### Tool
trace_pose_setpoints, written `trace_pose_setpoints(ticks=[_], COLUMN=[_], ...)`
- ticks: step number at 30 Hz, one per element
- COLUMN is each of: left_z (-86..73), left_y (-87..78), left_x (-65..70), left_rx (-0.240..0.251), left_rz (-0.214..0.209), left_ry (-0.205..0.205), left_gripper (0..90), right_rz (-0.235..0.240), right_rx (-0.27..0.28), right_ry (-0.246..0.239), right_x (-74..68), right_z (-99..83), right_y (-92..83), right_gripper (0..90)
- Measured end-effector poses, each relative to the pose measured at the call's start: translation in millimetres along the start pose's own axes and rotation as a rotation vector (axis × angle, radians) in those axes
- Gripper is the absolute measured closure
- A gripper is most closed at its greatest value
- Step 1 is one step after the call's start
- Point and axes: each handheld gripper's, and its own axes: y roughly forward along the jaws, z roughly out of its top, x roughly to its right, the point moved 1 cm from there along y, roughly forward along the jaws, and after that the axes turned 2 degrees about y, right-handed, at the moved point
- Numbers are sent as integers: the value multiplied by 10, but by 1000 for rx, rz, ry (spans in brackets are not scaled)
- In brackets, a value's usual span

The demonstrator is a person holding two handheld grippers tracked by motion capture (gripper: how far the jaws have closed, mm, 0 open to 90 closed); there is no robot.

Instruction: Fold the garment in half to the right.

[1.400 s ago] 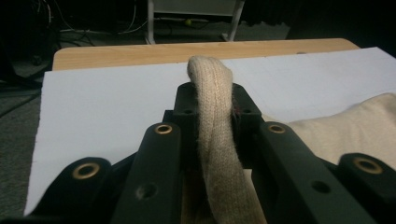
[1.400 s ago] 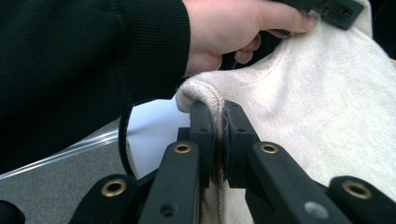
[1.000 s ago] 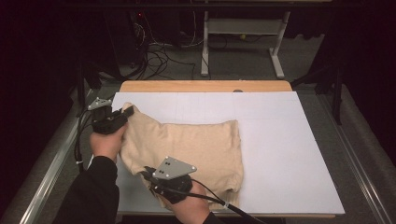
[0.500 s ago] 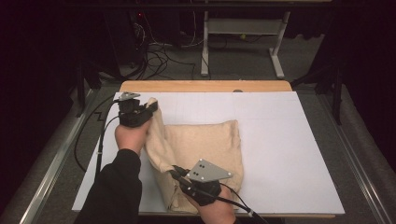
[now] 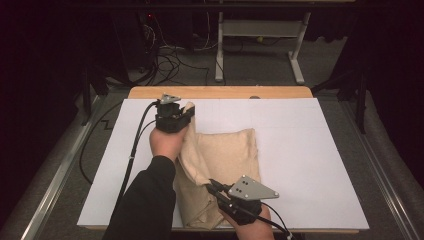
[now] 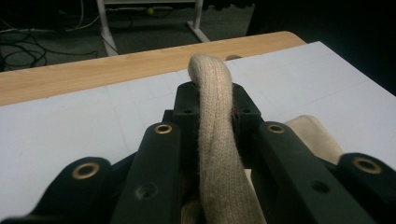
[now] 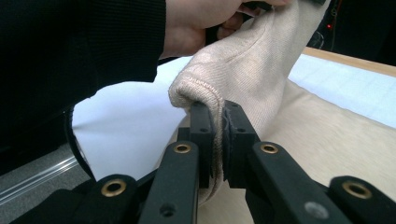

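A beige knit garment (image 5: 225, 155) lies partly folded on the white table cover (image 5: 310, 150). Its left side is lifted off the table between my two grippers. My left gripper (image 5: 186, 114), at the far left of the garment, is shut on a rolled edge of the knit (image 6: 212, 116), which runs up between its black jaws. My right gripper (image 5: 212, 187), near the table's front edge, is shut on a hemmed edge of the same garment (image 7: 201, 93). In the right gripper view the person's left hand (image 7: 205, 18) and dark sleeve (image 7: 79, 51) hold the cloth up beyond the jaws.
The wooden table edge (image 5: 220, 92) runs along the back of the white cover. Behind it are a grey table frame (image 5: 260, 45) and loose cables (image 5: 170, 62) on the floor. Metal rails (image 5: 55, 175) flank the table. The right half of the cover is bare.
Both grippers have moved to the right with the garment's left side, folding it over toward the middle. The left gripper also went farther from the person; the right went along the front edge.
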Motion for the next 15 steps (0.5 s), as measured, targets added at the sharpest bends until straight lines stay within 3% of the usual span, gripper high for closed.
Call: trace_pose_setpoints(ticks=[15], left_z=[90], left_y=[405], left_x=[483], left_rx=[-26], left_rz=[-54], left_ry=[58], left_gripper=[759], right_rz=[-65], right_rx=[-15], right_ry=[35], right_x=[233], right_z=[-218], right_y=[-307], right_gripper=[854])
